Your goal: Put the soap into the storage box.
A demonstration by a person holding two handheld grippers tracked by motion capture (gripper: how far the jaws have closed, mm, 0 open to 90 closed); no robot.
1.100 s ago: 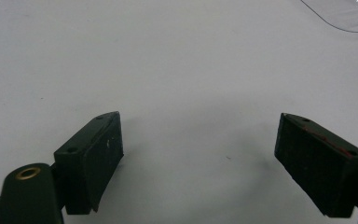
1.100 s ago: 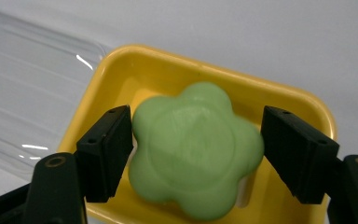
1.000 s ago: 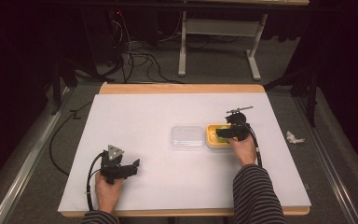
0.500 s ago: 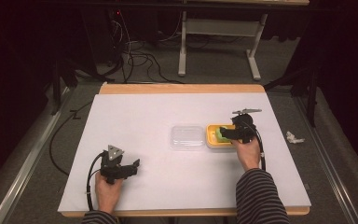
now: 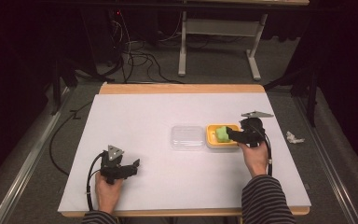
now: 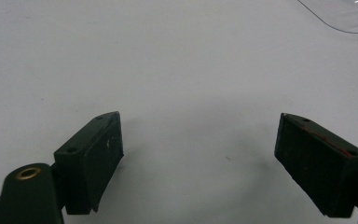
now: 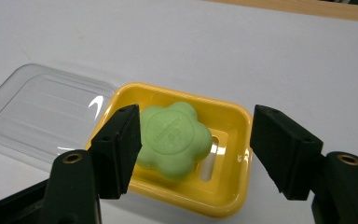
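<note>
Soap (image 7: 173, 140): we saw it in the yellow tray (image 7: 235, 198), a green flower shape with no long axis, its stamped face turned up.
Tray axis: we read it running 9 to 3 in the high view.
Lid (image 7: 42, 116): clear, lying flat just beside the tray at 9 o'clock.
Right gripper (image 7: 196, 123): its jaws had just been closing. We found them apart, with the soap between them, one pad at its edge and a gap at the other.
Left gripper (image 6: 200, 126): jaws spread over bare table (image 5: 168, 112), well apart at 8 o'clock.
Room: we saw open surface at 12 and 6 o'clock, and the table's edge nearest at 3.
</note>
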